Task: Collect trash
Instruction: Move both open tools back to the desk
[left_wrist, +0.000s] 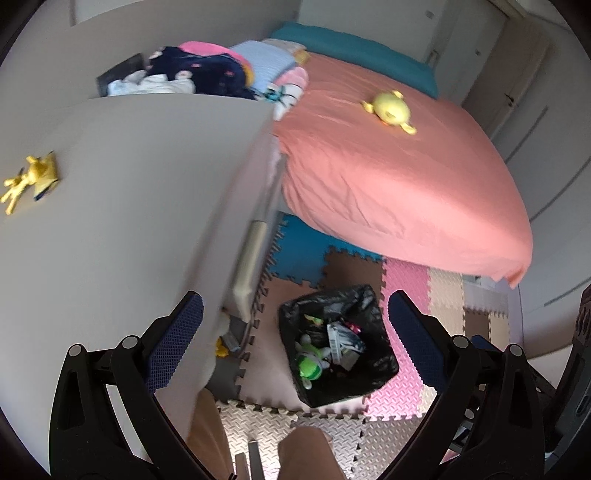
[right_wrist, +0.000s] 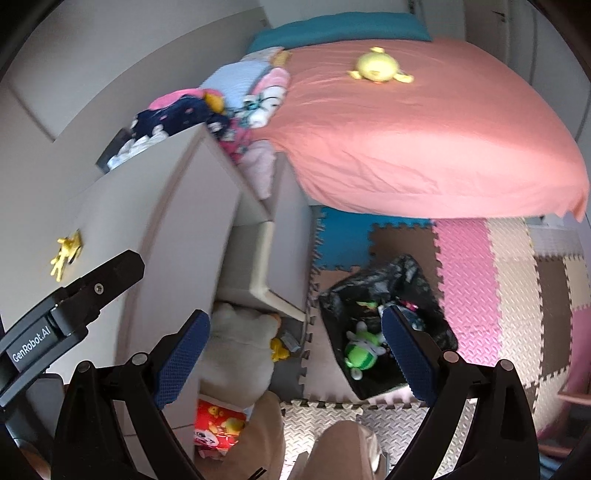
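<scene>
A black-lined trash bin (left_wrist: 373, 380) (right_wrist: 332, 306) stands on the foam floor mats below both grippers. Inside lie a green toy (left_wrist: 309, 367) (right_wrist: 360, 354), a crumpled silver wrapper (left_wrist: 343, 341) and other scraps. My left gripper (left_wrist: 295, 325) hangs open high above the floor with nothing between its blue pads, its left finger (left_wrist: 177, 339) over the grey desk. My right gripper (right_wrist: 295, 347) is open too and holds nothing, with its right finger (right_wrist: 410, 354) in front of the bin. A small yellow item (left_wrist: 29, 181) (right_wrist: 66, 254) lies on the desk (left_wrist: 129, 221) (right_wrist: 155, 221).
A bed with a pink sheet (left_wrist: 388, 177) (right_wrist: 424, 140) carries a yellow plush (left_wrist: 389, 109) (right_wrist: 376, 68) and piled clothes (left_wrist: 207, 72). Under the desk sit a pale plush (right_wrist: 240, 350) and a red packet (right_wrist: 218, 428). The person's knees (left_wrist: 306, 450) show at the bottom.
</scene>
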